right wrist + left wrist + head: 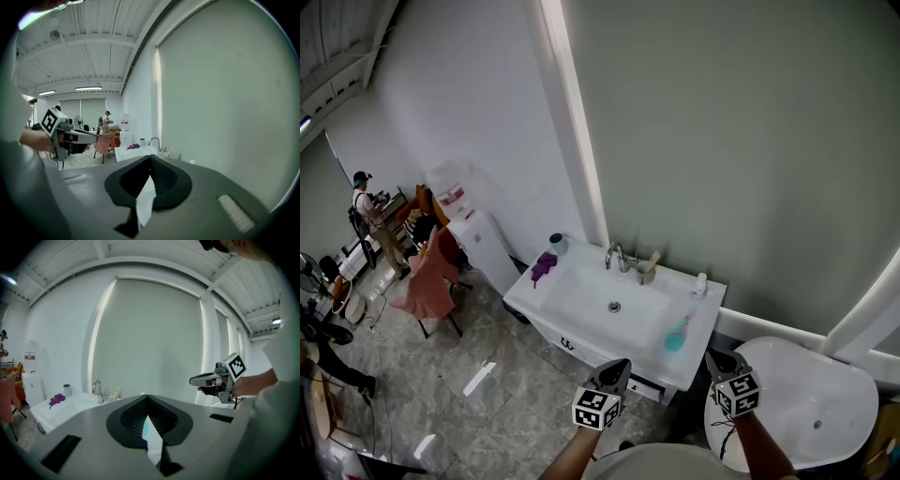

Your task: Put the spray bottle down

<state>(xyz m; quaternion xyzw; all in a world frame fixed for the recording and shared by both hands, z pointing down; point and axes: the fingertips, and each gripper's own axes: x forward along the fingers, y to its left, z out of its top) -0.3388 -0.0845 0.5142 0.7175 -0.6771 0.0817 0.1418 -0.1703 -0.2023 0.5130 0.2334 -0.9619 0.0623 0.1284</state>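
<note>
Teal plastic spray bottle (pixel 677 336) rests on white washbasin top (pixel 528 293), right of bowl. Left gripper (pixel 618 367) and right gripper (pixel 720 357): jaws closed, empty, near basin's front edge, apart from bottle. Task looks done.

I see the spray bottle (pixel 676 337), a small teal one with a pale top, resting on the flat right-hand ledge of the white washbasin (pixel 705 314), near its front edge. I cannot tell whether it stands upright or lies tilted.
</note>
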